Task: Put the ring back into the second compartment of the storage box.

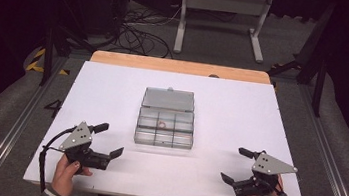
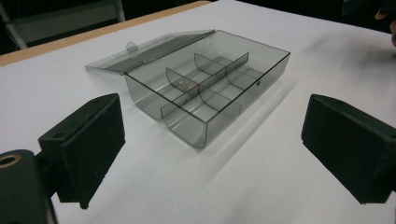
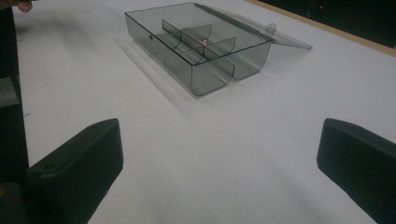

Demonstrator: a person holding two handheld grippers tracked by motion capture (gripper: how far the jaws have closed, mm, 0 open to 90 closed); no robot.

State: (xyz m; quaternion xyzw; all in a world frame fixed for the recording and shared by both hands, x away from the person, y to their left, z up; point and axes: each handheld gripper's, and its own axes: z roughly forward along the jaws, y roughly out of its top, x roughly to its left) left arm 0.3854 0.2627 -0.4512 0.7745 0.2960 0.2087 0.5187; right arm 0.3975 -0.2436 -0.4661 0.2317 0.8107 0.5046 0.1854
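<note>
Clear grey plastic compartment box (image 1: 165, 125), lid open, small pale item (image 1: 162, 124) inside, possibly ring. Left gripper (image 1: 109, 141) and right gripper (image 1: 234, 165) both spread wide, empty, well apart from box. Likely start; next: reach box.

Open smoky divided box (image 1: 164, 131) mid-table

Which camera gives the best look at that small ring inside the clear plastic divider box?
The high view: it looks straight down on the small ring in the top middle compartment. Both gripper views show it low, partly behind dividers.
</note>
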